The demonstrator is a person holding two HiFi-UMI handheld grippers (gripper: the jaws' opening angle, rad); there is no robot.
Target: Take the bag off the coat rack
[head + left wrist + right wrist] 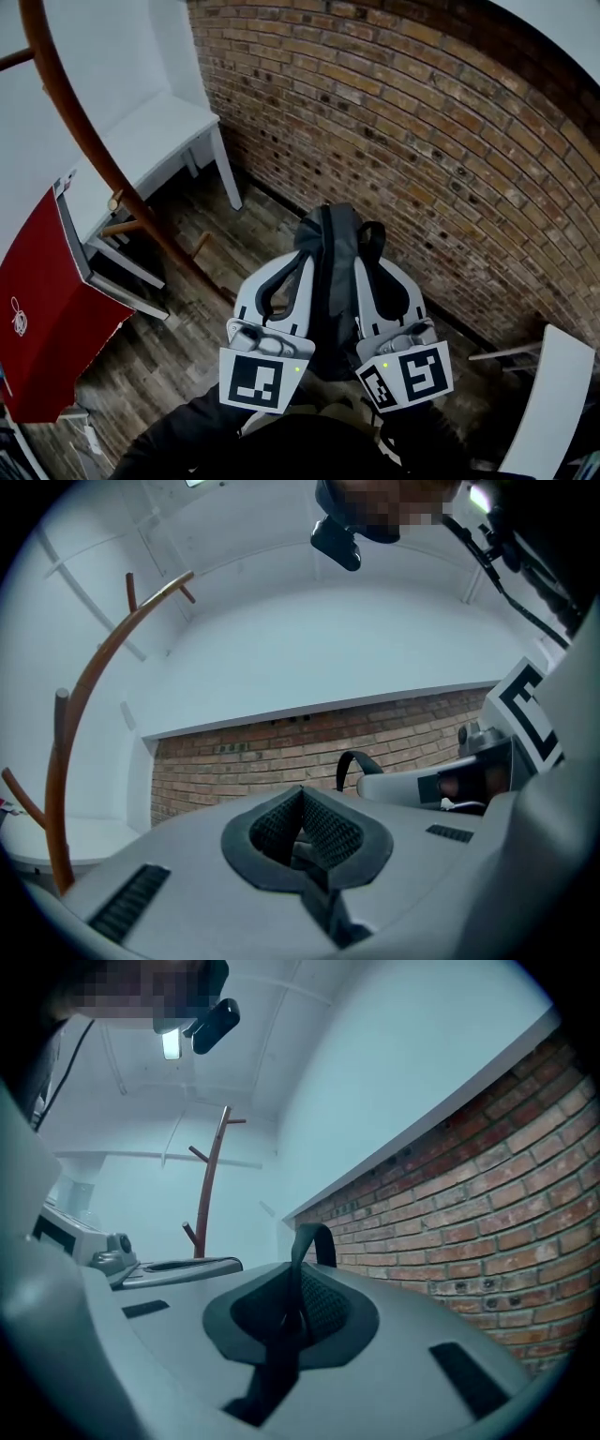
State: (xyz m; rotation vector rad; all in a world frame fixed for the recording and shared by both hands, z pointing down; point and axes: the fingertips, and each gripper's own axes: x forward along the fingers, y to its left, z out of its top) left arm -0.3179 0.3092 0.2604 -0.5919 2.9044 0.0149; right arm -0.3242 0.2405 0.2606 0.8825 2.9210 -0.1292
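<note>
With the dark grey fabric backpack [330,272] hanging well apart from the curved brown wooden coat rack [84,141], the left gripper [302,264] and right gripper [362,264] have their jaws pinched narrow on its straps, and I judge that thin webbing could slip out and drop it.

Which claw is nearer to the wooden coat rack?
Left. The left claw holds the bag on the side facing the coat rack; the right claw holds its far side, nearer the brick wall.
</note>
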